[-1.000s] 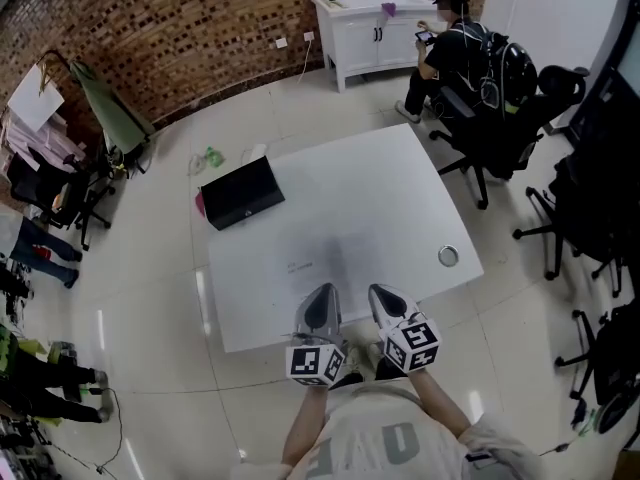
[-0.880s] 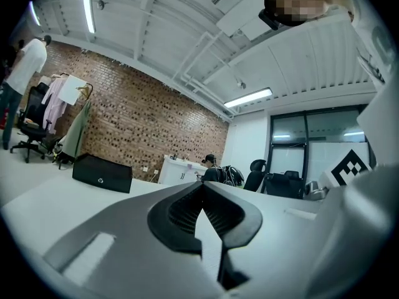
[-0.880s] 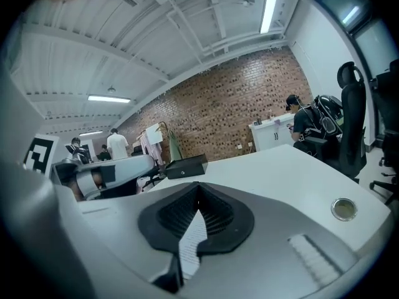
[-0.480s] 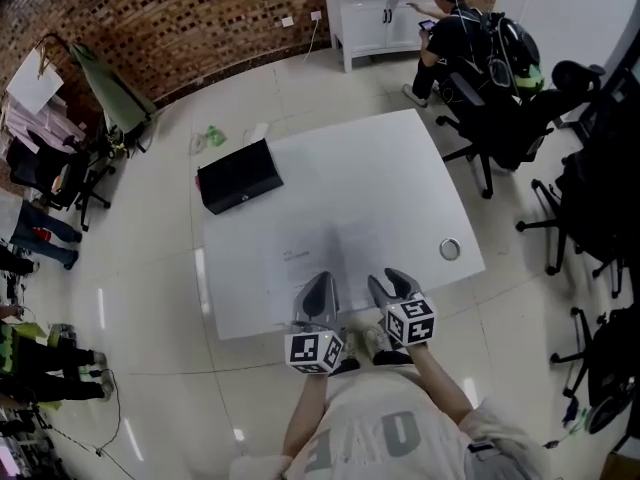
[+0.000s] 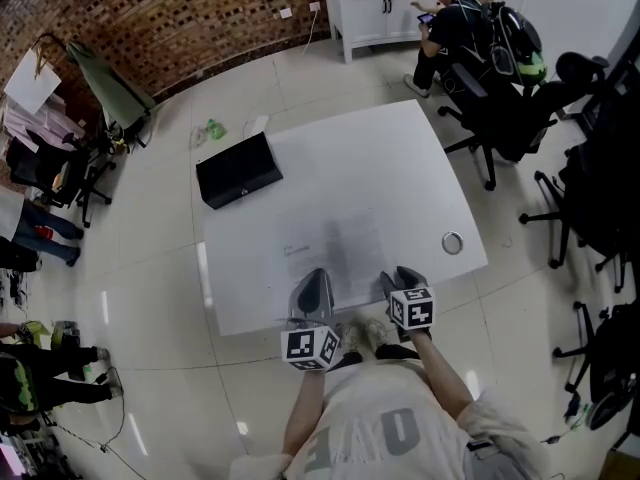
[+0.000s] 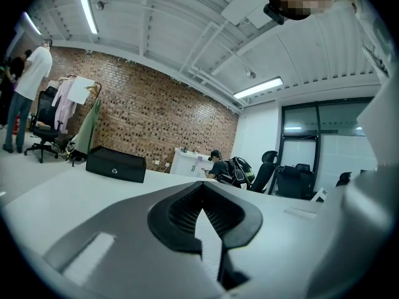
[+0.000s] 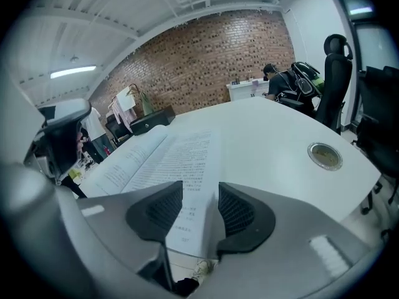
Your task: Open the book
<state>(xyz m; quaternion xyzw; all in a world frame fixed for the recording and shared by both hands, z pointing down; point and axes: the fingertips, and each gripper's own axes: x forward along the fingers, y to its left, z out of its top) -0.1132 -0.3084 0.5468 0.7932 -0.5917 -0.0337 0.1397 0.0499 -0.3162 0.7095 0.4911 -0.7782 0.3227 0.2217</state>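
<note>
a white surface (image 5: 400, 168) fills the middle of the head view, standing on a pale tiled floor (image 5: 150, 268) in front of a brick wall (image 5: 150, 18). black office chairs (image 5: 500, 118) stand along its right side, and a person (image 5: 450, 28) sits beyond them at a white cabinet (image 5: 370, 13). a black case (image 5: 239, 170) lies on the far left corner of the surface. the book (image 7: 156, 154) lies open and flat on the near part of the surface, printed pages up. the left tongs (image 5: 315, 278) are closed, jaws together, over the book's near edge. the right tongs (image 7: 201, 183) are opening, with the near edge of the right-hand page between the jaws and the pads clear of it. a small round metal disc (image 5: 452, 242) is set in the surface near the right edge.
</note>
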